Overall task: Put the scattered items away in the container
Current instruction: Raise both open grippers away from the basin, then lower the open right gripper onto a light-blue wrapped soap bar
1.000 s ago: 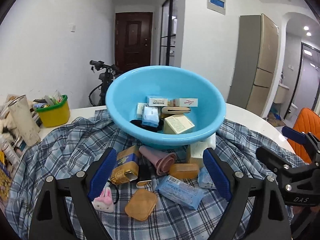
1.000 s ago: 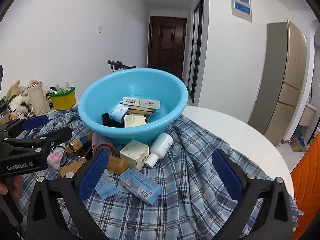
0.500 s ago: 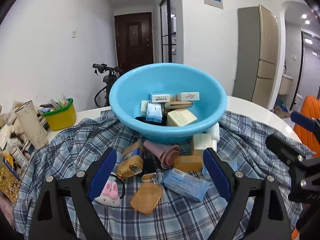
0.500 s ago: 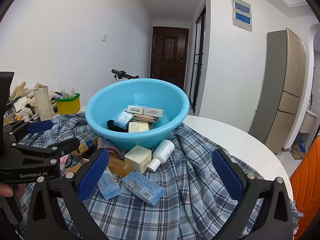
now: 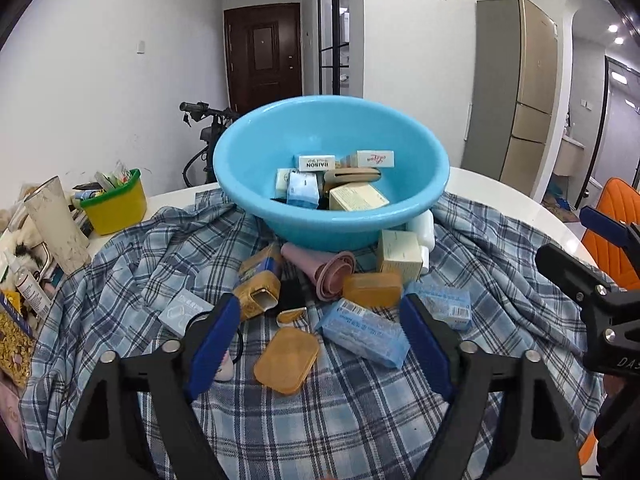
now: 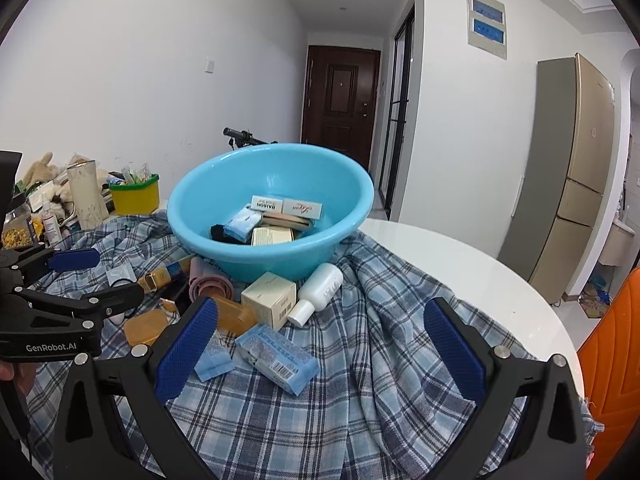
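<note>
Left gripper: jaws empty, just narrowing, probably toward the amber soap case. Right gripper: wide, idle. Basin part-filled.

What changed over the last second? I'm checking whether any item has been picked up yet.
Nothing has been picked up. The left gripper has just been closing a little, its jaws standing either side of the orange soap case and the blue tissue pack without pressing on them. The right gripper stays wide open and empty. The blue basin and the scattered items lie as before.
</note>
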Demonstrator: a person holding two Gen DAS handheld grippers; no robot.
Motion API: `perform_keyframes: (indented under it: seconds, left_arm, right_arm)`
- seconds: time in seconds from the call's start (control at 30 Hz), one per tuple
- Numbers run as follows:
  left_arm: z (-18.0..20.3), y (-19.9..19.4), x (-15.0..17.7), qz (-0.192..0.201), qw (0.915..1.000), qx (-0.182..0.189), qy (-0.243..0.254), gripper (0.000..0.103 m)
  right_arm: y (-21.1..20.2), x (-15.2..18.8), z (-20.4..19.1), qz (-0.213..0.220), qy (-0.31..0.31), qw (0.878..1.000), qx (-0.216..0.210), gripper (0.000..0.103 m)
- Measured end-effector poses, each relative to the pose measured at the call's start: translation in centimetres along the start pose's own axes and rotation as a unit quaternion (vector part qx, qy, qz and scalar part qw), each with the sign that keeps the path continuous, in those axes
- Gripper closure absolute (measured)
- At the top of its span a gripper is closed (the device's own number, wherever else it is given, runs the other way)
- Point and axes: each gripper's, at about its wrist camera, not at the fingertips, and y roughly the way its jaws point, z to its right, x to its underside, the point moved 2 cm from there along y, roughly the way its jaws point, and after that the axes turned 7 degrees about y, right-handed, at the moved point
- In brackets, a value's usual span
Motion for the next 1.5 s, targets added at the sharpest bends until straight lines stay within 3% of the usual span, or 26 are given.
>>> perform_keyframes:
  seconds: [0.23, 0.37, 0.57, 0.77, 0.97, 1.1, 1.27, 1.33, 1.5]
  left_arm:
    - [-0.9, -0.5, 0.2, 0.024, 0.9994, -0.006, -0.026, 0.021]
    - [-1.1, -1.1, 0.1, 0.042, 0.9981, -0.041, -0.019, 0.015]
    - [-1.6, -1.0, 0.3, 0.031, 0.9986, -0.023, -0.035, 0.015]
    - [-1.9, -0.1, 1.0, 0.009, 0.9989, -0.038, -0.028, 0.015]
    - [-1.8, 0.9, 1.8, -0.027, 0.9996, 0.001, -0.010, 0.015]
    - [-1.6, 1.4, 2.1, -0.036, 0.9989, 0.009, 0.029, 0.015]
    - [-1.4, 2.8, 2.5, -0.062, 0.9962, 0.014, 0.061, 0.015]
    - [-1.3, 3.3, 2.7, -0.072, 0.9953, 0.019, 0.061, 0.015]
    - [-0.7, 4.2, 3.3, -0.086, 0.9934, 0.013, 0.075, 0.015]
  right_arm:
    - [0.0, 0.5, -0.3, 0.012, -0.004, 1.000, -0.006, 0.000]
    - [1.1, 0.9, 0.2, -0.023, 0.009, 0.999, -0.025, 0.001]
    - [3.1, 1.8, 1.5, -0.083, 0.030, 0.995, -0.055, 0.000]
    - [5.1, 2.9, 2.3, -0.128, 0.035, 0.989, -0.057, 0.000]
    - [6.7, 3.8, 0.4, -0.160, -0.051, 0.980, -0.107, 0.001]
    - [7.9, 4.1, -0.1, -0.186, -0.112, 0.966, -0.141, 0.001]
    - [9.8, 4.3, -0.2, -0.207, -0.157, 0.951, -0.168, 0.002]
    - [10.5, 4.4, -0.4, -0.211, -0.172, 0.946, -0.176, 0.008]
    - [12.2, 4.4, -0.3, -0.229, -0.169, 0.937, -0.204, 0.012]
